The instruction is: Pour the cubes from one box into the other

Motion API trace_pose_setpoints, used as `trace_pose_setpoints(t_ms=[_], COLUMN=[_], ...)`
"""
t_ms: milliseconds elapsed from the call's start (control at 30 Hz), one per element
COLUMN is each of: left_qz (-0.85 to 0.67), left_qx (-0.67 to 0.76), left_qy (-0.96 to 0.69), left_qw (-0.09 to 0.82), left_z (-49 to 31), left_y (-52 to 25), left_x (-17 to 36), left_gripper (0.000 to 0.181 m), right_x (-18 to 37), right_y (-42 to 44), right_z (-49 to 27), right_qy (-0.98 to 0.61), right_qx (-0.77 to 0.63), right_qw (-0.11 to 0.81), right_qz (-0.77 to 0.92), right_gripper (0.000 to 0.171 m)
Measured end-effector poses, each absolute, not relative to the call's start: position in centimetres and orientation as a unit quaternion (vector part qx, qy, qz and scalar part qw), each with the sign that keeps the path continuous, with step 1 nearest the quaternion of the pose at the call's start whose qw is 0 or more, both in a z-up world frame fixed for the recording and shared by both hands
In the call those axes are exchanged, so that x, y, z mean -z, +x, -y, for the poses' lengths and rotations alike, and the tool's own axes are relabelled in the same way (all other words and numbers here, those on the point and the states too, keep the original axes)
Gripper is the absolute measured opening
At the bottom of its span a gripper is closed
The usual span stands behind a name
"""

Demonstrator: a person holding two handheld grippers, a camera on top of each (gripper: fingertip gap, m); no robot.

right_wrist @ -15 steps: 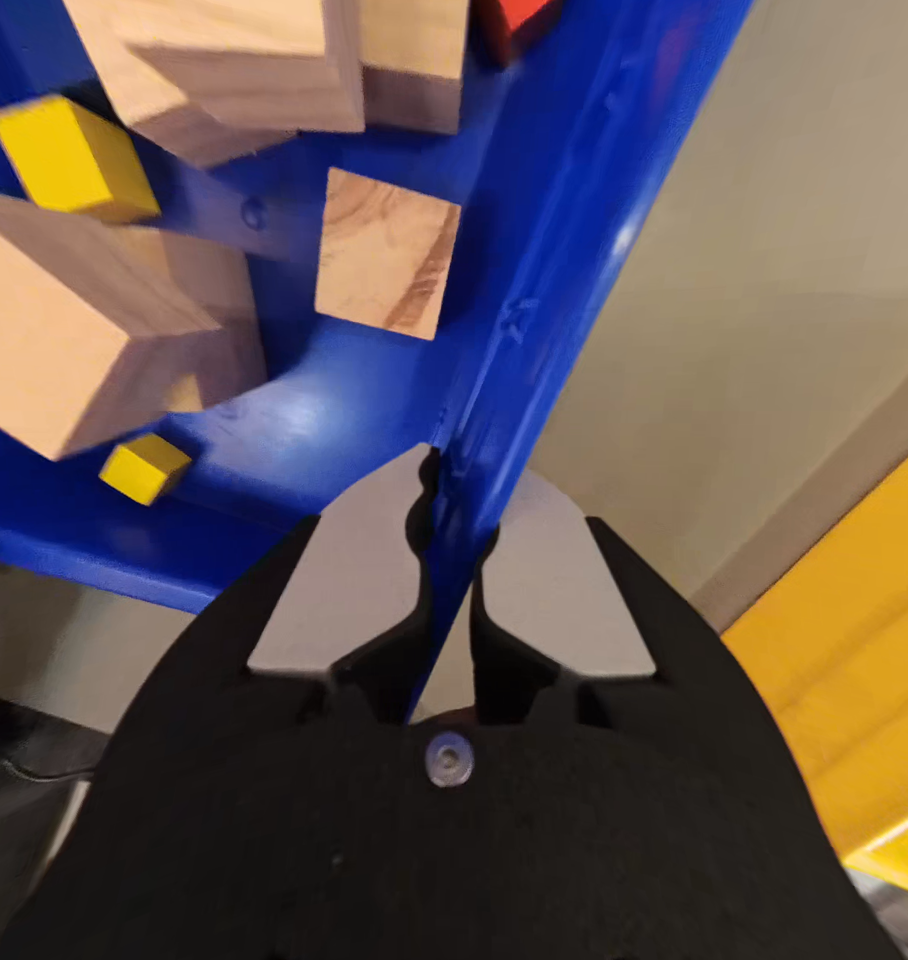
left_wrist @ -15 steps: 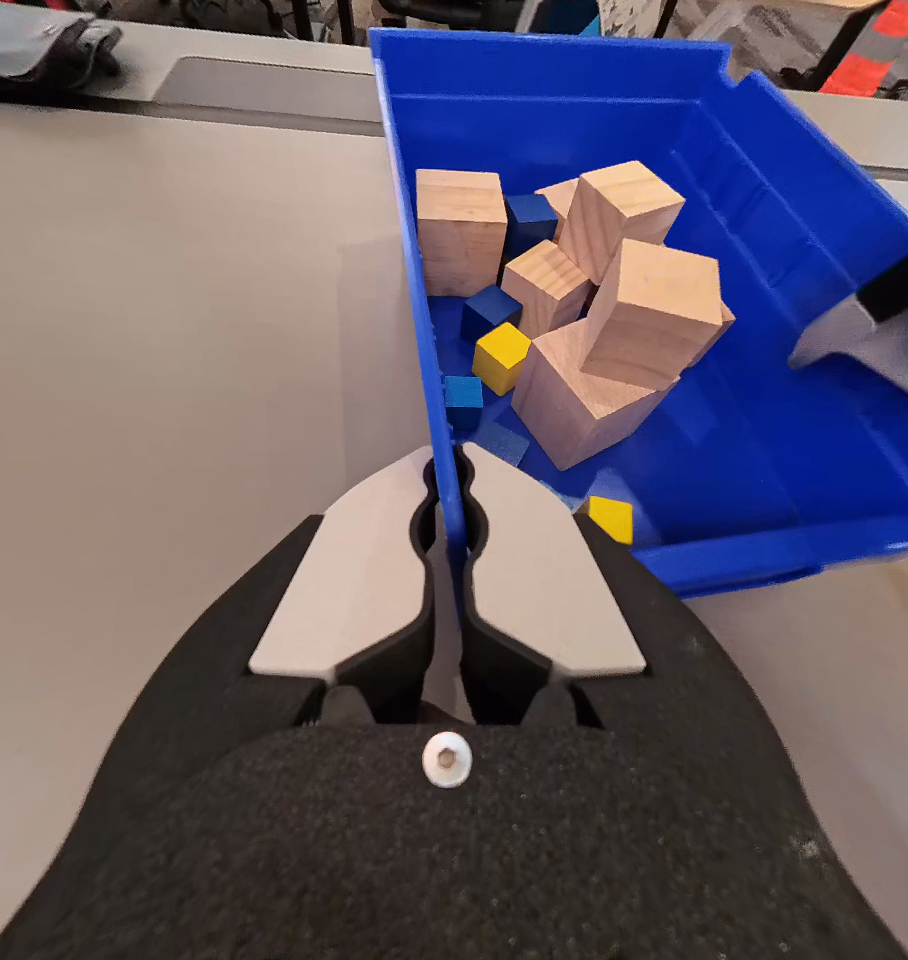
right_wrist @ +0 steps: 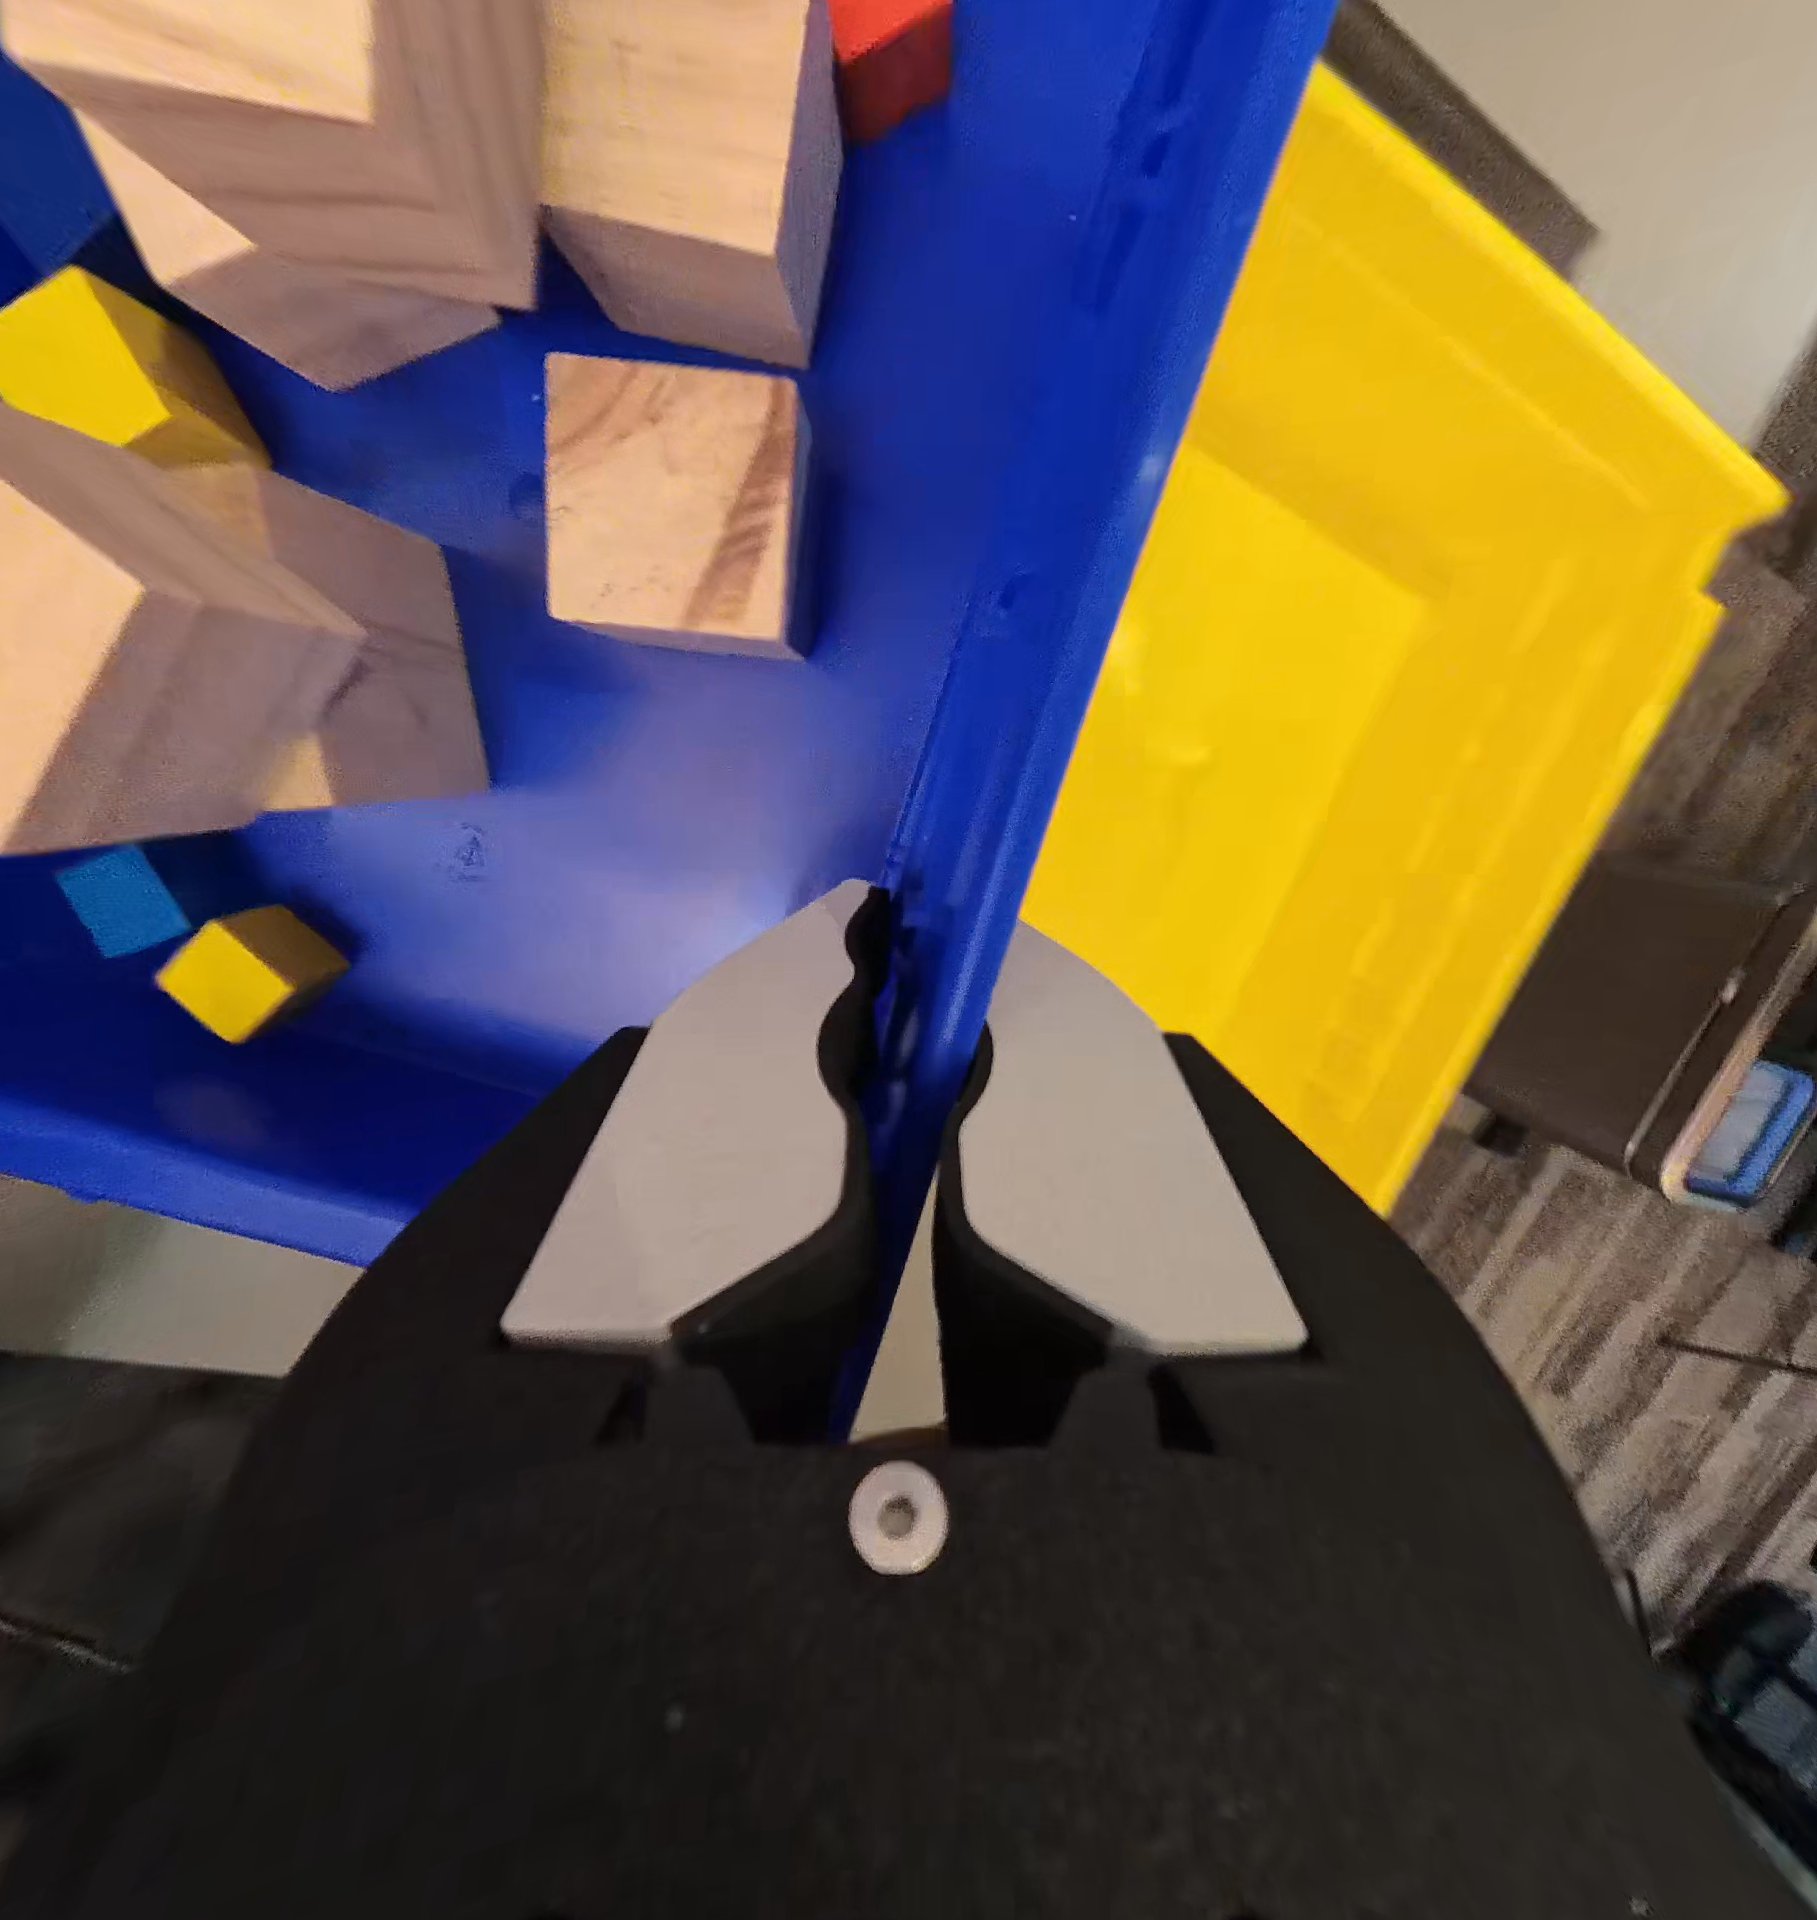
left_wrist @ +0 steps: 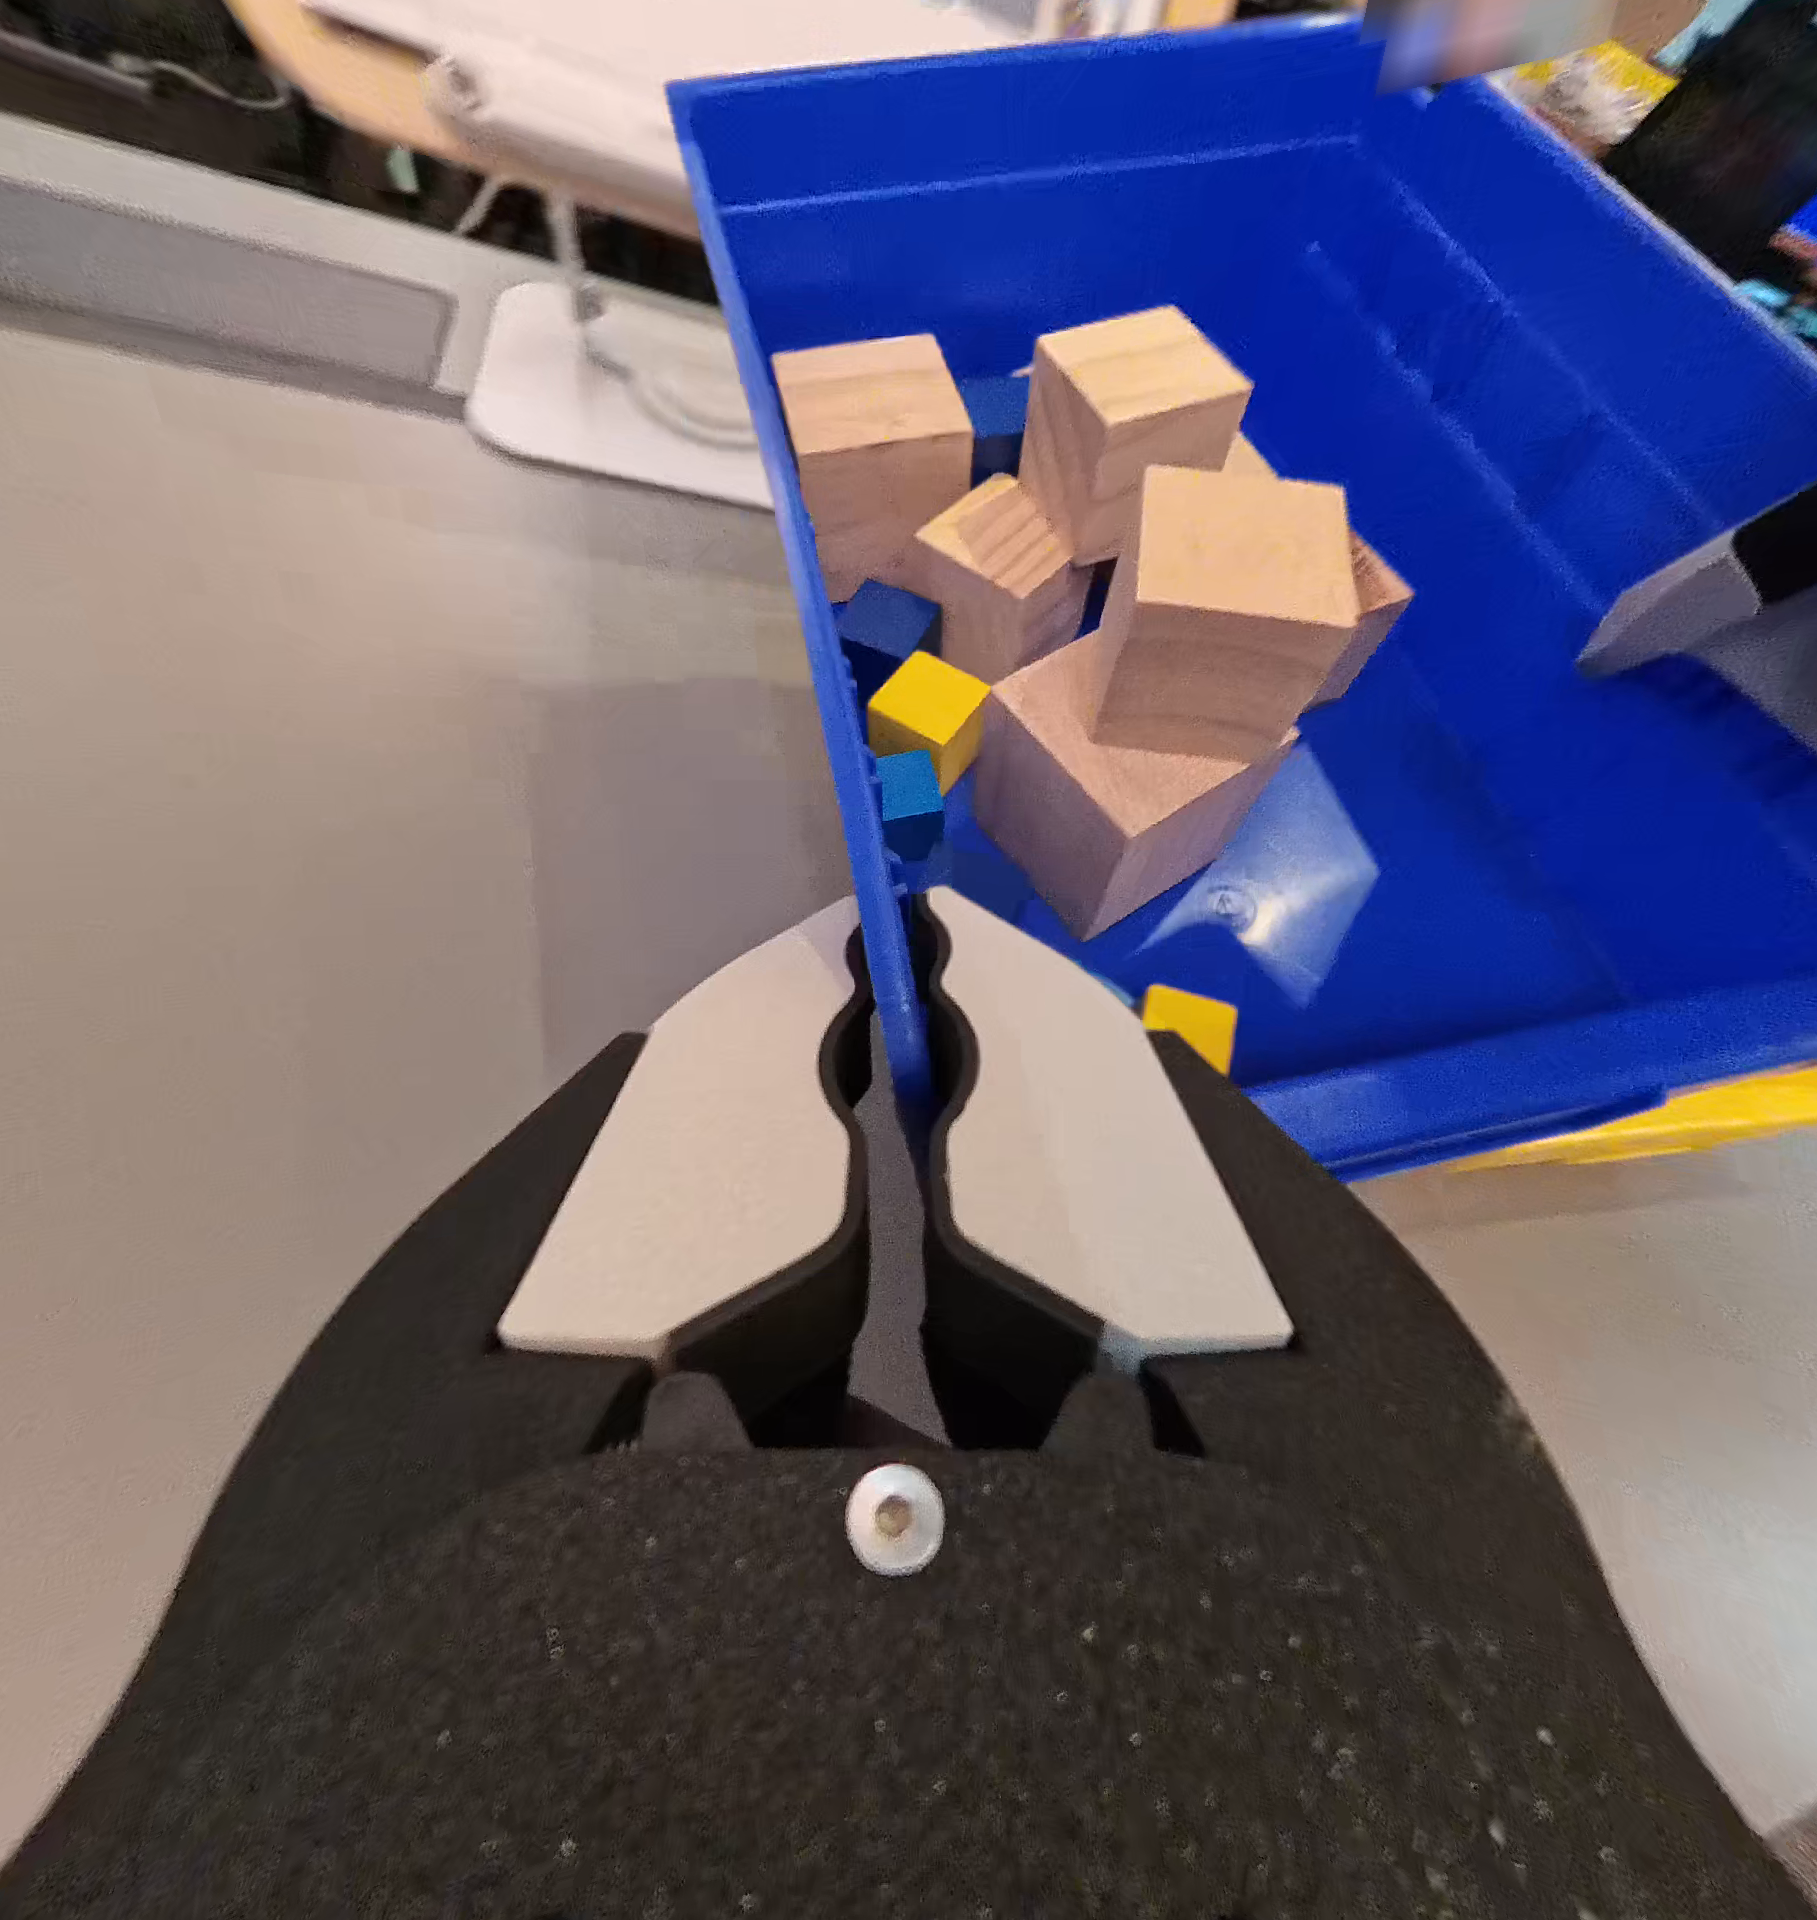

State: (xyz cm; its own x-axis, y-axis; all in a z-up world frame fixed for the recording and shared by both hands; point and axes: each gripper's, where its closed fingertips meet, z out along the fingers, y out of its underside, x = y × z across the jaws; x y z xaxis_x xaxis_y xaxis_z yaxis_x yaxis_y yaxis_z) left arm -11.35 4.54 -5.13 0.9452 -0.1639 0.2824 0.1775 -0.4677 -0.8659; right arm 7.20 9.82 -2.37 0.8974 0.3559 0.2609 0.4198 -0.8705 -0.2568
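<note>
Holding wooden, yellow and blue cubes (left_wrist: pixel 1143 623), the blue box (left_wrist: pixel 1455 364) is pinched by each hand-held gripper, left (left_wrist: pixel 899 914) and right (right_wrist: pixel 919 914), above the yellow box (right_wrist: pixel 1403 623).

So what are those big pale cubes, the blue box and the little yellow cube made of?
The big pale cubes look like bare, unvarnished wood: grain lines and darker end-grain rings show. The blue box appears to be moulded plastic, smooth and slightly glossy, with ribs and a shiny highlight on its floor. The little yellow cube has an even, matte coat; probably painted wood, though that can't be confirmed.
</note>
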Motion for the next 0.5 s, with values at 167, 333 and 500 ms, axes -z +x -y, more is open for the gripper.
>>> trace_pose_setpoints(t_ms=[167,333,500], left_qz=[-0.040,-0.042,-0.024], left_qx=[0.222,0.302,0.369], left_qy=[-0.830,-0.826,-0.818], left_qw=[0.510,0.474,0.440], left_z=[-4.8,-3.5,-2.5], left_y=[-1.7,8.6,15.2], left_x=[1.0,1.1,2.3], left_gripper=[0.004,0.005,0.005], right_x=[-3.1,-6.7,-7.7], right_y=[17.2,26.3,31.8], right_z=[-8.2,-6.2,-4.9], right_qy=[-0.962,-0.957,-0.941], right_qx=[0.167,0.242,0.312], right_qw=[0.135,0.090,0.041], right_qz=[0.167,0.132,0.126], right_gripper=[0.008,0.007,0.007])
